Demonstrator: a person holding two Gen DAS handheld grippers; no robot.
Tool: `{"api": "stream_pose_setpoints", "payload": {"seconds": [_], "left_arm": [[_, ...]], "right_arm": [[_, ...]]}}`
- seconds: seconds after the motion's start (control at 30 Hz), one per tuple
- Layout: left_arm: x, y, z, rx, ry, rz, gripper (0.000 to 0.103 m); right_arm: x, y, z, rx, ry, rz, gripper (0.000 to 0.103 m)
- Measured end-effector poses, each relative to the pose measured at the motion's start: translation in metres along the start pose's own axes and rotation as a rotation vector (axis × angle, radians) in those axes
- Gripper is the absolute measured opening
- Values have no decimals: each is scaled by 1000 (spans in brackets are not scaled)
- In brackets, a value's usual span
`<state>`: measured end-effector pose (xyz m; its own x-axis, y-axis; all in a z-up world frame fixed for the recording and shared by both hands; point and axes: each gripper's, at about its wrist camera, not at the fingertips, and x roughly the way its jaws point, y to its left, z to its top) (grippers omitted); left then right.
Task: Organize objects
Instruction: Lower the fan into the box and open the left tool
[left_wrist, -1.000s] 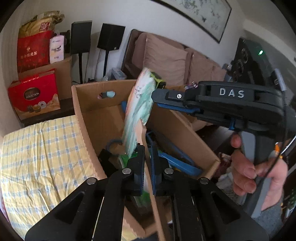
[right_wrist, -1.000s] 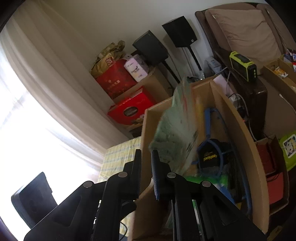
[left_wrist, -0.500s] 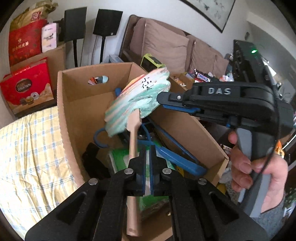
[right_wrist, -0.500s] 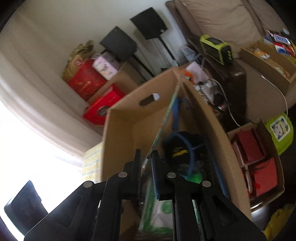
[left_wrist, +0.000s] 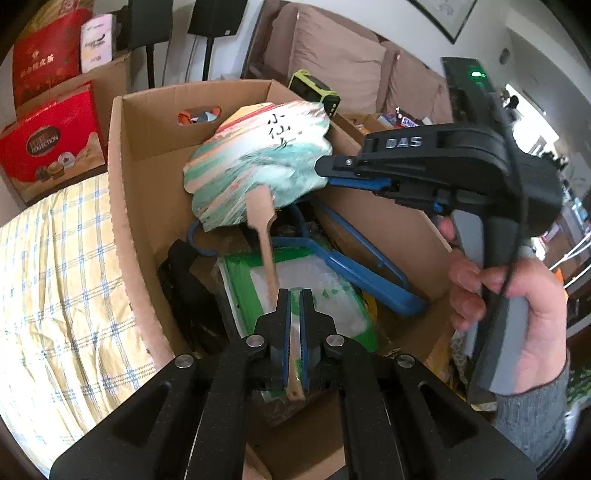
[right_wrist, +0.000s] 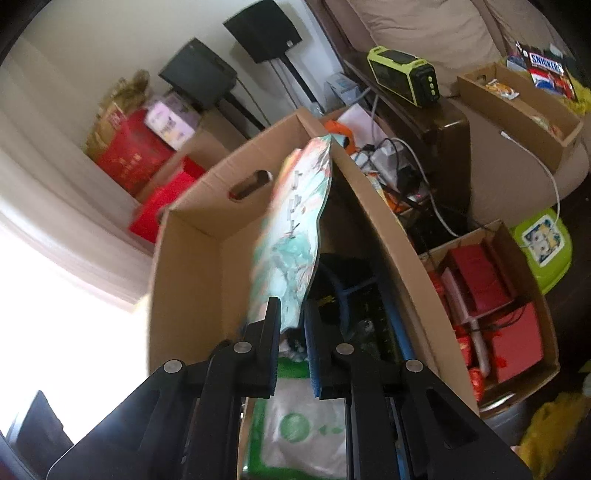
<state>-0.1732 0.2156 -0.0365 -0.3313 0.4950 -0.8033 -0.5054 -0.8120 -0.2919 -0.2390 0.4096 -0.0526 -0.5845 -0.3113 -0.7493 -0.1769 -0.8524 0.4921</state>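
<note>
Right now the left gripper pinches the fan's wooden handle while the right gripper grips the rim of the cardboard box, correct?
Not quite. The left gripper does pinch the wooden handle of the fan, but the right gripper is clamped on the edge of the fan's painted face, not the cardboard box. The left wrist view shows both grips.

A paper fan (left_wrist: 255, 166) is held by its stick in the left claw (left_wrist: 294, 299), above the cardboard box (left_wrist: 125, 206); its edge at 3 o'clock is pinched by the right claw (left_wrist: 325, 170).
</note>
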Motion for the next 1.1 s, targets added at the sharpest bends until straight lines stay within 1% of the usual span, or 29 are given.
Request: {"api": "stream_pose_setpoints", "payload": {"seconds": [0.07, 0.17, 0.23, 0.3, 0.33, 0.4, 0.43, 0.47, 0.5, 0.53, 0.57, 0.6, 0.63, 0.67, 0.7, 0.73, 0.77, 0.8, 0.9, 0.97, 1.1], "left_arm": [[-4, 0, -3, -5, -4, -2, 8], [-9, 3, -4, -12, -16, 1, 10], [-14, 5, -1, -16, -31, 8, 14], [-21, 9, -2, -19, -53, 11, 20], [-25, 10, -1, -21, -60, 18, 21], [-32, 13, -2, -19, -81, 44, 28], [-36, 15, -2, -18, -90, 57, 31], [-39, 16, -2, -19, -100, 69, 38], [-43, 18, -3, -22, -108, 77, 45], [-45, 20, -3, -26, -115, 82, 47], [-48, 22, -3, -29, -121, 87, 49], [-50, 24, -3, -29, -125, 94, 51], [-51, 26, -3, -30, -130, 102, 53], [-53, 28, -3, -32, -135, 109, 57], [-55, 30, -3, -37, -141, 112, 65], [-57, 31, -4, -43, -148, 114, 70], [-61, 34, -5, -57, -161, 116, 79], [-63, 36, -7, -66, -172, 117, 83], [-70, 41, -10, -80, -186, 131, 91], [-73, 44, -12, -83, -189, 142, 94], [-77, 50, -14, -95, -189, 150, 96]], "right_arm": [[11, 1, 3, -17, 37, -27, 14], [20, 3, 2, -31, 60, -47, 14], [19, 5, 0, -49, 56, -62, 14], [14, 7, -3, -60, 47, -75, 14], [10, 8, -4, -66, 38, -85, 14], [1, 11, -8, -85, 20, -90, 15], [-3, 13, -10, -93, 13, -94, 20], [-8, 16, -12, -104, 1, -98, 28], [-11, 20, -13, -113, -8, -100, 33], [-16, 24, -16, -127, -21, -102, 40], [-19, 28, -18, -139, -29, -104, 45], [-23, 32, -20, -151, -35, -109, 46], [-26, 36, -22, -166, -42, -112, 50], [-29, 41, -25, -178, -49, -111, 56], [-32, 45, -27, -189, -58, -112, 58], [-35, 49, -30, -201, -71, -117, 62], [-38, 53, -33, -220, -84, -128, 65], [-40, 56, -35, -234, -93, -137, 66], [-46, 65, -44, -281, -125, -173, 71], [-48, 69, -50, -301, -137, -181, 74], [-51, 73, -58, -321, -148, -203, 79]]}}
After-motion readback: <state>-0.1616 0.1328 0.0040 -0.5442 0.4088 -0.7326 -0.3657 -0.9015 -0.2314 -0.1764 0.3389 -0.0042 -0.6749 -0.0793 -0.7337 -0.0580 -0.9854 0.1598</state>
